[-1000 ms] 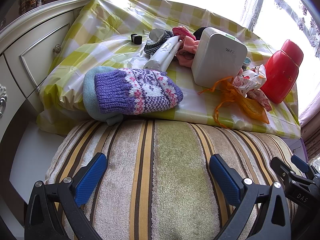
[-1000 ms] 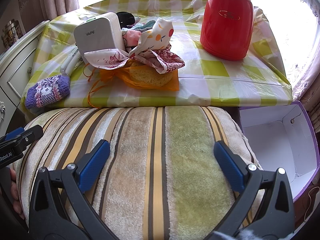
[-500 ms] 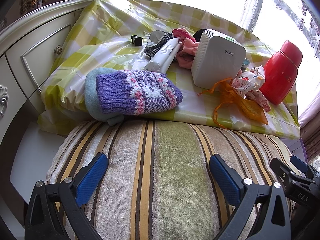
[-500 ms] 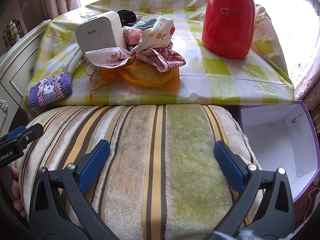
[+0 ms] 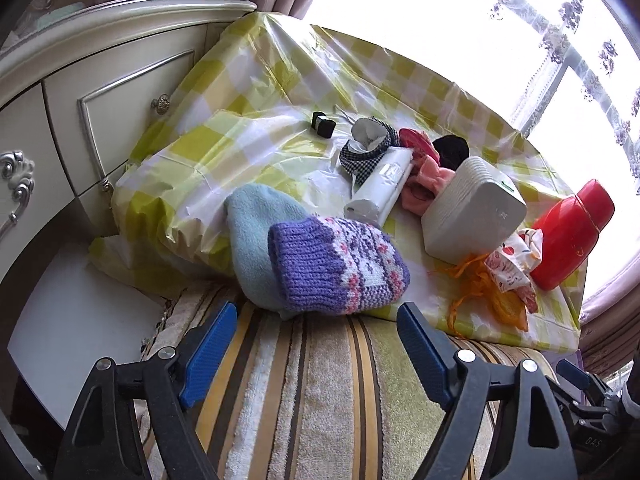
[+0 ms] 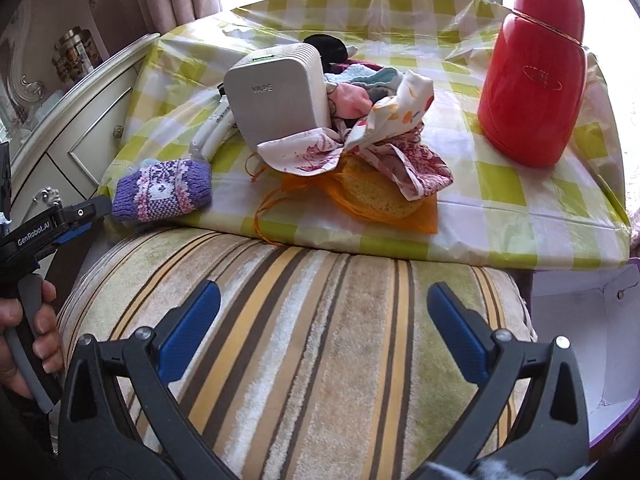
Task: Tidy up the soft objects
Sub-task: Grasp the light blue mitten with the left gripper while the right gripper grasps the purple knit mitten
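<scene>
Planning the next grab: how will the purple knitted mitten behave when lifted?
The purple knitted mitten looks soft, so it will probably sag. Its chunky knit should grip well, not slip. It rests on a blue fleece hat, which may drag along.

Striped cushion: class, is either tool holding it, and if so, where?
Neither clearly grips it. The striped cushion lies between the spread blue pads of both the left tool and the right tool; the left jaws are closing, but whether any pad presses it cannot be told.

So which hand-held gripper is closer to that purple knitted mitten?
Left. The left hand-held gripper sits just below the purple knitted mitten; the right hand-held gripper is further away, nearer the red thermos.
</scene>
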{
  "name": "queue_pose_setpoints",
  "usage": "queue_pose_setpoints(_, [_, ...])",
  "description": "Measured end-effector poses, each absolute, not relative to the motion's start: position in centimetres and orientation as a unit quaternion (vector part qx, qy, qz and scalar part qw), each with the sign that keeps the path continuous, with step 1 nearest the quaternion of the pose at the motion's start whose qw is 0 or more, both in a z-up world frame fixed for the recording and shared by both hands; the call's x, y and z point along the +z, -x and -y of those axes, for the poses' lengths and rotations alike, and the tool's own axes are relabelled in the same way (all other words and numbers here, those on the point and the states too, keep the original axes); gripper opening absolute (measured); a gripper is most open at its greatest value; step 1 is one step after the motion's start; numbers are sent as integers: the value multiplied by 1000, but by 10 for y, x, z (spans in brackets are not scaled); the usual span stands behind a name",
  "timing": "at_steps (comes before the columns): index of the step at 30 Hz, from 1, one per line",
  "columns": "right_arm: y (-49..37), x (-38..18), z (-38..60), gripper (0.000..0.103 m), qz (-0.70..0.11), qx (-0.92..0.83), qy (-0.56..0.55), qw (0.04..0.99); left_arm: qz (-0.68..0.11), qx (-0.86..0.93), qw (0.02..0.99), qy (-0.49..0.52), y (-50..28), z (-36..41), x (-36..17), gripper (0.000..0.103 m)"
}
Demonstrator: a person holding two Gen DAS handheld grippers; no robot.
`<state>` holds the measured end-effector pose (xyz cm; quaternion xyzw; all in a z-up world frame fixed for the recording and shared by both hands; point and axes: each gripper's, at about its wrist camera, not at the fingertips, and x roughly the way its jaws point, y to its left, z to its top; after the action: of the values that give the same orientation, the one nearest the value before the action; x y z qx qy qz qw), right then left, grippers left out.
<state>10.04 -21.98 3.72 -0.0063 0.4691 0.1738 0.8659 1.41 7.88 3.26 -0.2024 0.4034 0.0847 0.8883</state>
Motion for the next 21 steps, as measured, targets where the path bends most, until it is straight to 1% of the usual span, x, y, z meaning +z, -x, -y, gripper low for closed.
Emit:
queue_pose_setpoints(4, [-110,41,181,103,-464,226,15,857,-399,91,879,247,-29,-114,30,77])
queue_pose_setpoints(7, [-121,41,152,103,-462,258,14,848,-406,84,867,278,-40,-134,21,73])
queue_pose_setpoints(11, [-136,39,117,103,-470,291,-2,833,-424,81,847,309,-54,-155,1,71])
queue_pose_setpoints(15, [-151,30,83,103,-479,312,12,821,-434,60,826,354,-67,-167,-17,69])
queue_pose_setpoints(19, [-165,13,55,103,-500,320,27,804,-440,41,816,374,-76,-171,-26,69])
queue_pose_setpoints(21, [-172,7,45,103,-506,317,34,802,-441,32,812,381,-79,-171,-28,66])
